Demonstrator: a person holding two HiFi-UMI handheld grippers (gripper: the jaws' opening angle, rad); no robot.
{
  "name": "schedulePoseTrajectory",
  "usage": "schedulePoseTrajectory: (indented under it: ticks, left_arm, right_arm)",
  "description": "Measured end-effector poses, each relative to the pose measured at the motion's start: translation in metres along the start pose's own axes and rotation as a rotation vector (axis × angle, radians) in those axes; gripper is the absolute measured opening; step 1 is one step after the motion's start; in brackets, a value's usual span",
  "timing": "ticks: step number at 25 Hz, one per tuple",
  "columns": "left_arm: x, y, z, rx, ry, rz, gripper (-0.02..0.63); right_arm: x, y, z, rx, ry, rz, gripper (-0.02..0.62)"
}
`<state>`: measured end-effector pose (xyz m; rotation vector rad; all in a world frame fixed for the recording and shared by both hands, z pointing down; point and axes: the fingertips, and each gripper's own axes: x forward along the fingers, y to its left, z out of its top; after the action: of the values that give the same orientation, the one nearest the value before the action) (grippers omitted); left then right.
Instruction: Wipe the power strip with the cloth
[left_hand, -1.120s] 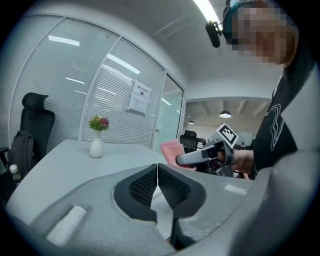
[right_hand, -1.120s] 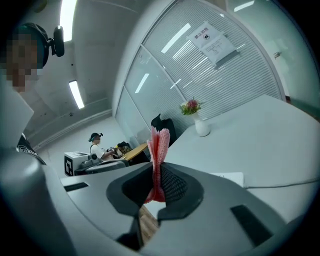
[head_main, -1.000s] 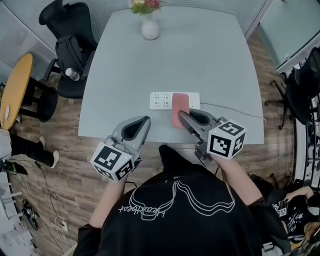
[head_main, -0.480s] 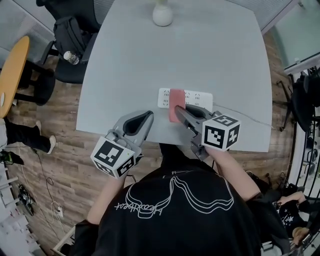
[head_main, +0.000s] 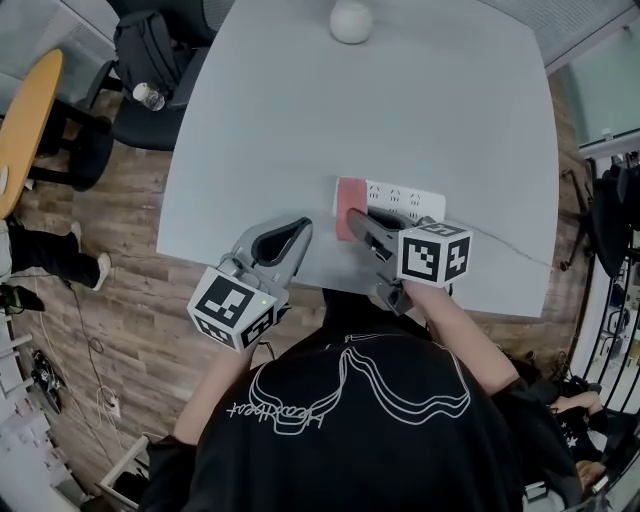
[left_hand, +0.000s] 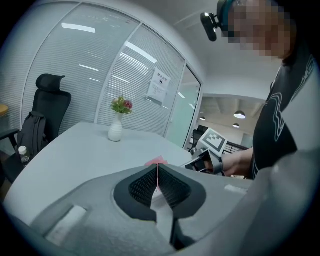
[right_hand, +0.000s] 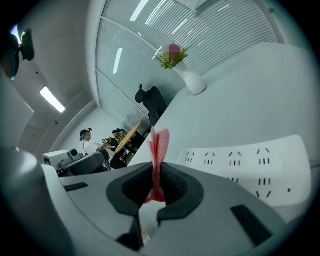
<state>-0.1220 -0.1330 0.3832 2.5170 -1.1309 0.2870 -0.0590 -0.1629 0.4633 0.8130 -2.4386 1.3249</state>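
The right gripper (right_hand: 156, 179) has its jaws pressed on the pink cloth (right_hand: 160, 142). The cloth stands between the pads as a thin folded band, so the person can drag it along without using a bare hand. In the head view the cloth covers the left end of the power strip (head_main: 400, 202). The strip lies flat on the table (head_main: 400, 100), close to the edge nearest the person, with its sockets facing up and its cable (head_main: 500, 247) leaving from the right end. The gripper comes from the person's side and points across the strip, probably so that the cloth lies over the full width of it. The rows of sockets to the right of the cloth are uncovered, so the wipe seems to be at one end of the strip. The left gripper (left_hand: 157, 182) has its jaws together with nothing between them. It hangs over the near edge of the table, left of the strip and apart from it, most likely held aside so that it does not block the cloth's way. It does not pin the strip, so the strip may slide if the cloth is pushed too hard. A white vase (head_main: 351, 18) stands at the far edge, well apart from the work.
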Motion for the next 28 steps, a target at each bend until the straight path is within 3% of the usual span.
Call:
schedulePoseTrajectory:
  ticks: [9, 28]
  left_arm:
    - [0.005, 0.026, -0.005, -0.040, 0.001, 0.014, 0.014]
    - [0.017, 0.038, -0.008, -0.067, 0.009, 0.001, 0.014]
  right_arm:
    - [0.026, -0.017, -0.006, 0.086, 0.065, -0.030, 0.040]
    - [0.037, -0.044, -0.005, 0.055, 0.146, -0.156, 0.040]
